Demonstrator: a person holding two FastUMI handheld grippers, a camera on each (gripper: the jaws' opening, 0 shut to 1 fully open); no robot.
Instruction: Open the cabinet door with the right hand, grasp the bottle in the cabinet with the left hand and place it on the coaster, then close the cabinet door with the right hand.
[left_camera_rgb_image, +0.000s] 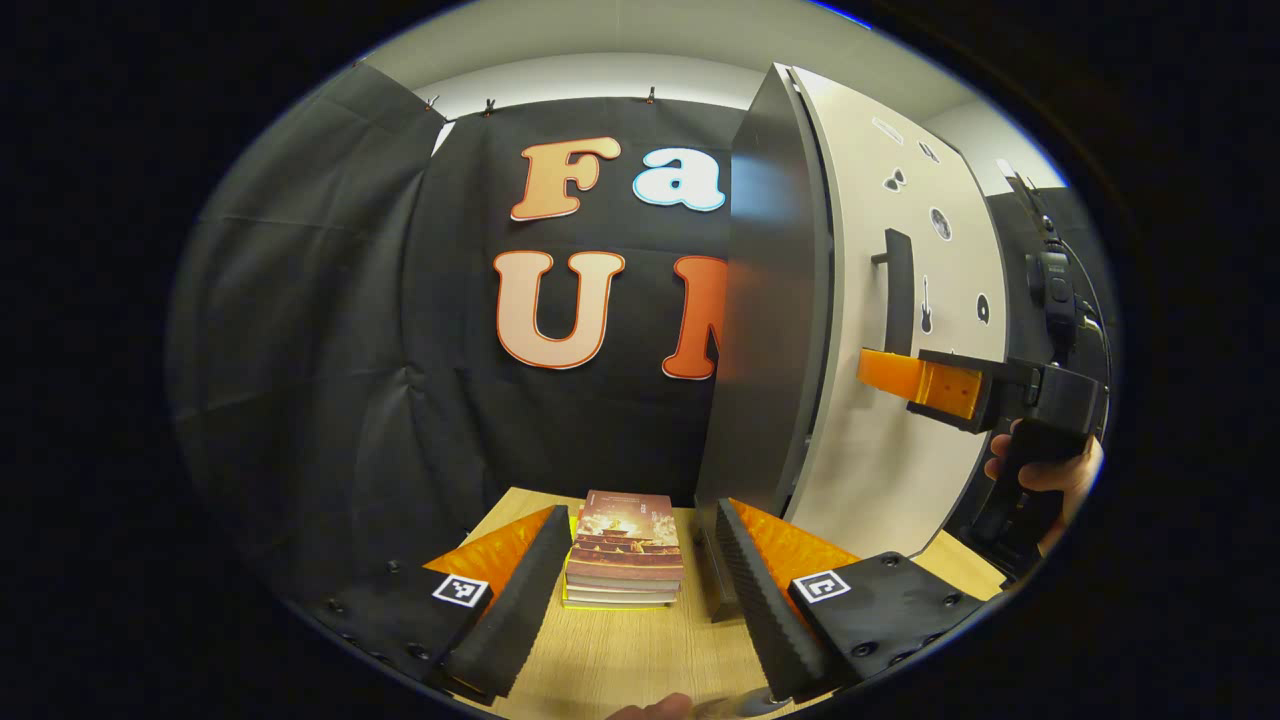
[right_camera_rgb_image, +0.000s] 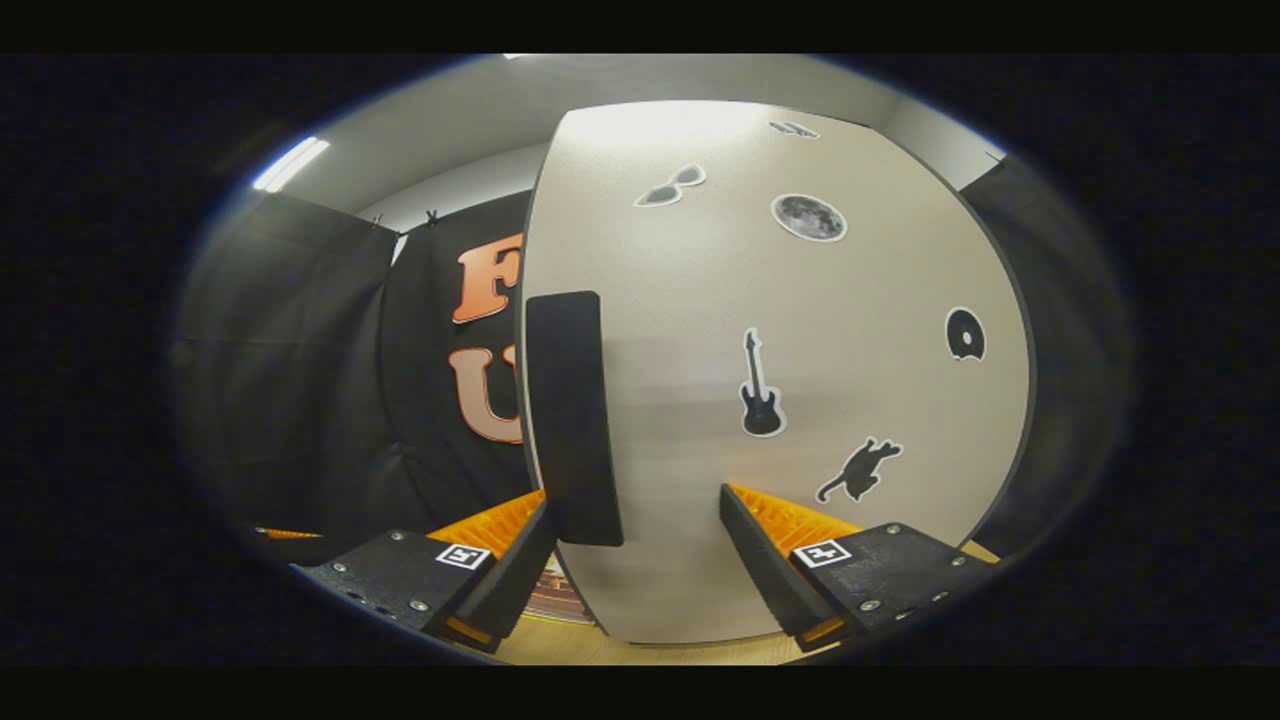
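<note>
1. Pale laminate covers the cabinet door (right_camera_rgb_image: 780, 380), a stiff flat panel carrying small decals. It probably swings lightly on its hinge and is in little danger of damage, though the smooth face offers no purchase of its own.
2. Its dark bar handle (right_camera_rgb_image: 572, 420) stands upright near the door's free edge, just off the face. This is judged the sensible place to take hold, pinching across the bar or hooking behind it.
3. In the right gripper view the right tool (right_camera_rgb_image: 635, 560) is spread wide. The handle's lower end lies between its fingers (right_camera_rgb_image: 520, 570), nearer the left one, and neither finger visibly presses on it.
4. In the left gripper view the same tool (left_camera_rgb_image: 895, 375) reaches toward the handle (left_camera_rgb_image: 898, 290), held by a hand (left_camera_rgb_image: 1050, 480). The door (left_camera_rgb_image: 890, 330) looks shut or nearly so, beside the cabinet's dark side panel (left_camera_rgb_image: 765, 300).
5. The left tool (left_camera_rgb_image: 640, 590) is also spread and holds nothing. It hovers over the wooden surface (left_camera_rgb_image: 620, 660), aimed at a stack of books (left_camera_rgb_image: 625, 550).
6. The bottle is presumably behind the door; its weight and surface cannot be judged. Which object is the coaster cannot be told.
</note>
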